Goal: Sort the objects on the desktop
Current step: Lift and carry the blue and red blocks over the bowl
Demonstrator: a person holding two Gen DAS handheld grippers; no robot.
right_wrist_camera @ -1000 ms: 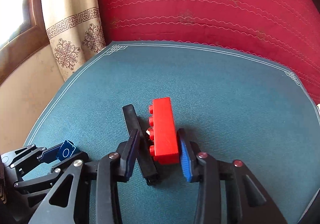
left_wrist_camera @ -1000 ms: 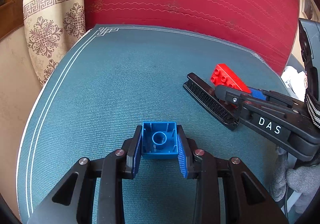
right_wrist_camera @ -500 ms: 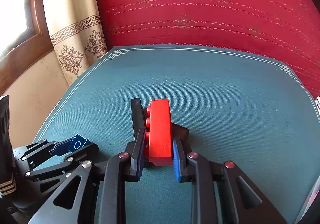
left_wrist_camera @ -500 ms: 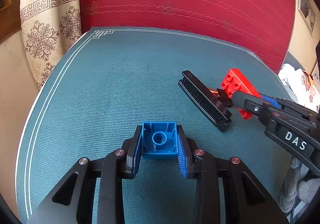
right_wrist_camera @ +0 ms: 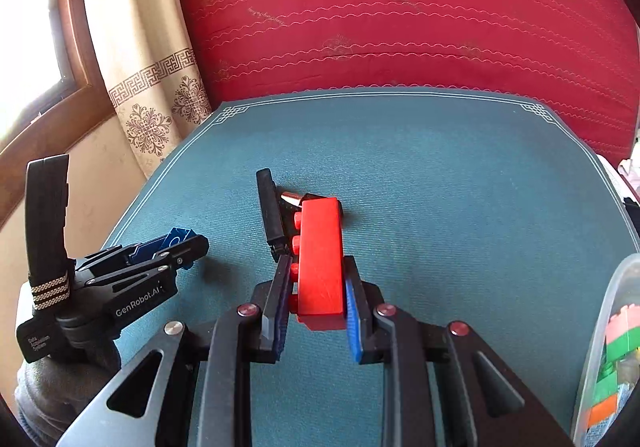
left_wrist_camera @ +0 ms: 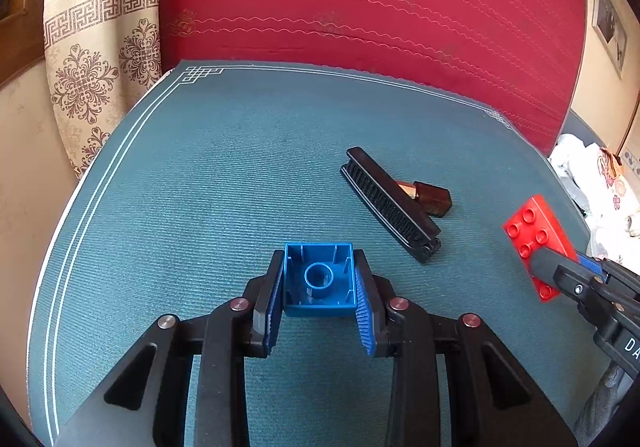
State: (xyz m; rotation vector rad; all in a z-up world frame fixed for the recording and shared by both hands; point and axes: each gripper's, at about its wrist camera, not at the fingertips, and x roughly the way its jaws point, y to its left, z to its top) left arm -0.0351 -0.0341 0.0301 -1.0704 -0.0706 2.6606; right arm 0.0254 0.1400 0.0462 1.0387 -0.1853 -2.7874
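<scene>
My right gripper (right_wrist_camera: 318, 287) has clamped the red brick (right_wrist_camera: 321, 267) and lifted it off the teal mat (left_wrist_camera: 240, 167), away from the black comb (left_wrist_camera: 390, 205) (left gripper (left_wrist_camera: 319, 283) keeps pinching the blue brick (left_wrist_camera: 319, 279)), so both look ready for the bin (right_wrist_camera: 612, 347) at near right.

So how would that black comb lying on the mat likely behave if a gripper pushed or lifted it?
The black comb looks like rigid plastic, so probably stiff and light. Lying flat on the ribbed teal mat, it should slide rather than roll. Its long, narrow shape suggests that a push near one end would swing it round.
</scene>
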